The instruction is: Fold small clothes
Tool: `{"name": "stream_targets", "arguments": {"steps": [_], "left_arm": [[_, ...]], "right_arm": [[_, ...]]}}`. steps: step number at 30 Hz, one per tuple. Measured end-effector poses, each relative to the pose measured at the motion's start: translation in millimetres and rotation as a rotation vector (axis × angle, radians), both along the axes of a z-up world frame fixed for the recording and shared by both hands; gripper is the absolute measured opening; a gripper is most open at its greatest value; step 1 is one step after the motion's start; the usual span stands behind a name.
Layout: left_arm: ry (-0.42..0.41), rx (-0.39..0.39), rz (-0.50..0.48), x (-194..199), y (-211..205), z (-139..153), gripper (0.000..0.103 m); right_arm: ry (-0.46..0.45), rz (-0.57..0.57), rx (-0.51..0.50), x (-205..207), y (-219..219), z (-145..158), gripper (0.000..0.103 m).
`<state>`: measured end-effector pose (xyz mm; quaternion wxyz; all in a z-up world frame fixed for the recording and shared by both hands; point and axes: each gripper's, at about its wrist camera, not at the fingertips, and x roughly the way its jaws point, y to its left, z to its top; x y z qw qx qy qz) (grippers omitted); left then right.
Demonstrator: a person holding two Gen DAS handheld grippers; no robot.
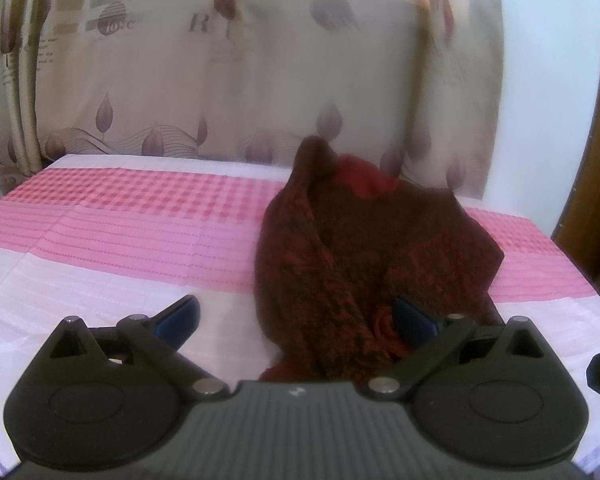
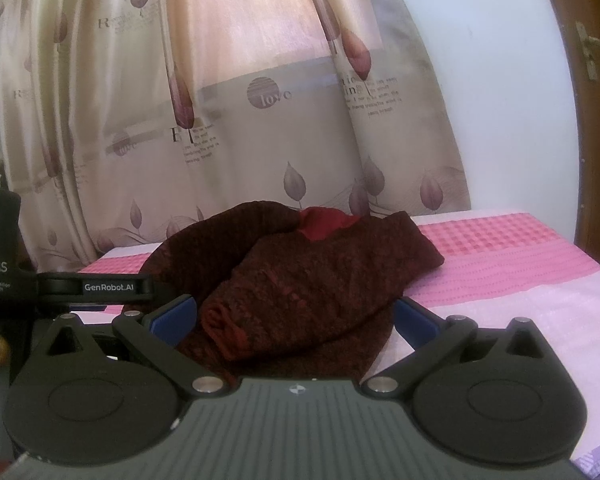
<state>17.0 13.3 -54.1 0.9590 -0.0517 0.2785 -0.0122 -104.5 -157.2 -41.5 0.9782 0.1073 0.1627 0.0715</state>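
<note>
A small dark red knitted sweater (image 1: 360, 248) lies rumpled on the pink and white cloth (image 1: 120, 216) of the table, with a brighter red collar at its far end. My left gripper (image 1: 296, 316) is open, its near hem lying between the blue pads; the right pad (image 1: 414, 314) touches the knit. In the right wrist view the sweater (image 2: 300, 280) lies partly folded, a sleeve cuff turned toward me. My right gripper (image 2: 296, 316) is open around its near edge. The left gripper (image 2: 100, 288) shows at the left of that view.
A beige curtain with leaf prints (image 2: 220, 120) hangs right behind the table. A white wall and a brown door frame (image 2: 596, 120) stand at the right. The table's right edge (image 1: 580, 272) is close to the sweater. The cloth extends to the left of the garment.
</note>
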Motion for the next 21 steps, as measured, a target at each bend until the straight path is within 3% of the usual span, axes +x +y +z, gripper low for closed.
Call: {"name": "stream_targets", "arguments": {"steps": [20, 21], "left_arm": [[0.008, 0.031, 0.014, 11.5, 4.2, 0.5, 0.101], [0.006, 0.042, 0.014, 12.5, 4.2, 0.9, 0.083]], "right_arm": [[0.031, 0.015, 0.007, 13.9, 0.1, -4.4, 0.103], [0.032, 0.015, 0.009, 14.9, 0.1, -4.4, 0.103]]}}
